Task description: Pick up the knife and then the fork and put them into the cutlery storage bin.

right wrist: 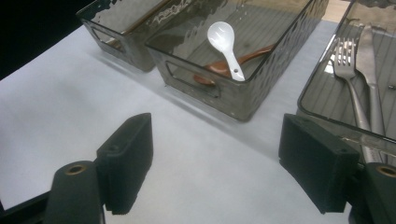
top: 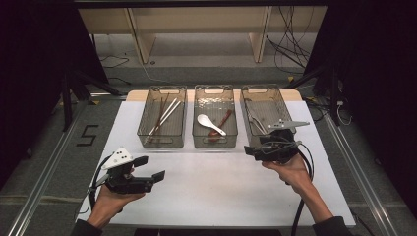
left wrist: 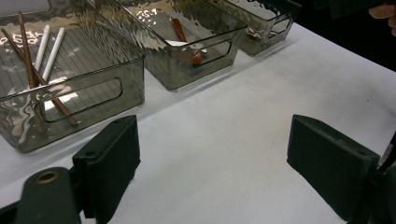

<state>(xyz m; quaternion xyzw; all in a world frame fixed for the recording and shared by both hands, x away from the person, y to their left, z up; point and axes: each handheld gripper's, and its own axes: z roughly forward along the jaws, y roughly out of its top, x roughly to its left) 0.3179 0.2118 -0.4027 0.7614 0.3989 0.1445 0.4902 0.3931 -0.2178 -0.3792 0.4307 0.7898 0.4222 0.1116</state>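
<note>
White spoon (top: 210, 123), chopsticks (top: 162, 116)

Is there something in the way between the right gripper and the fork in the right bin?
Only the bin's own near wall. The right gripper is open and empty beside the near end of the right bin, and the fork lies inside next to a knife. From above, nothing visible blocks it.
</note>
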